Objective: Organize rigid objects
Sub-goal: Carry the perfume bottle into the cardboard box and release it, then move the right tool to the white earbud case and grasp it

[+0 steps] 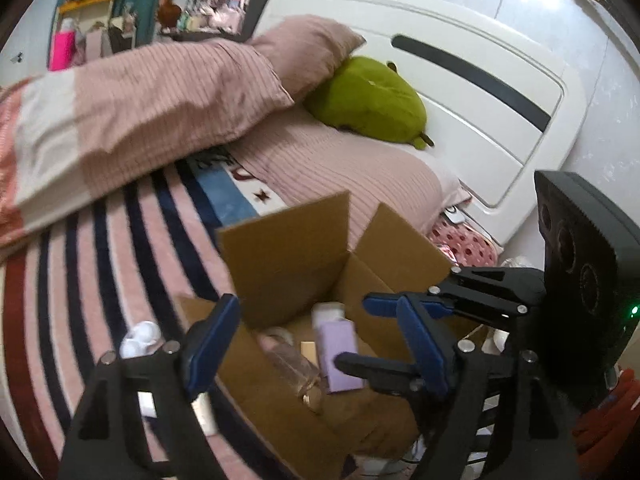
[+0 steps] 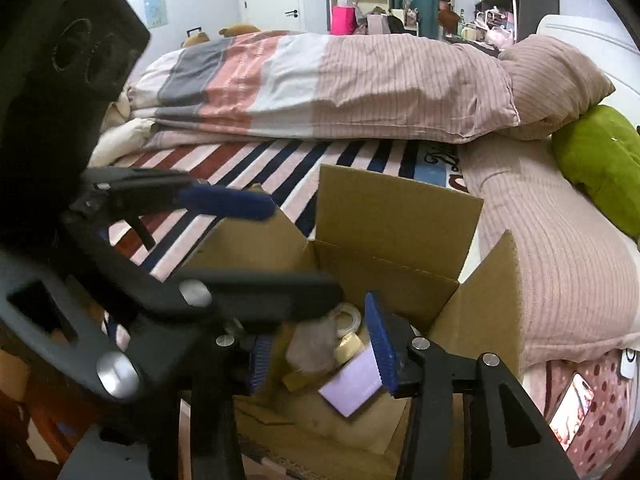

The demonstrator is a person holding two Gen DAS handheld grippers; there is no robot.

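1. Cardboard box [image 1: 288, 248] on the striped bed cover [image 1: 100, 240], near the bed's edge, flaps up; inside: lilac carton [image 1: 338, 354], clear bottle [image 1: 292, 364], tape roll [image 2: 347, 318].
2. Left gripper [image 1: 320, 344] above the box's opening, jaws apart, empty.
3. Right gripper [image 2: 320, 356] over the box interior, jaws apart, nothing clamped.
4. Step judged: loading the box; white bottle [image 1: 140, 338] outside, at the box's left wall.
5. Next move, probably: lower around an item, close squarely.
6. Writing: bed-cover lettering [image 1: 224, 160] partly hidden, unreadable; no labels legible.

Each black hand-held gripper [image 1: 316, 344] [image 2: 320, 354] has ribbed blue finger pads and silver bolts
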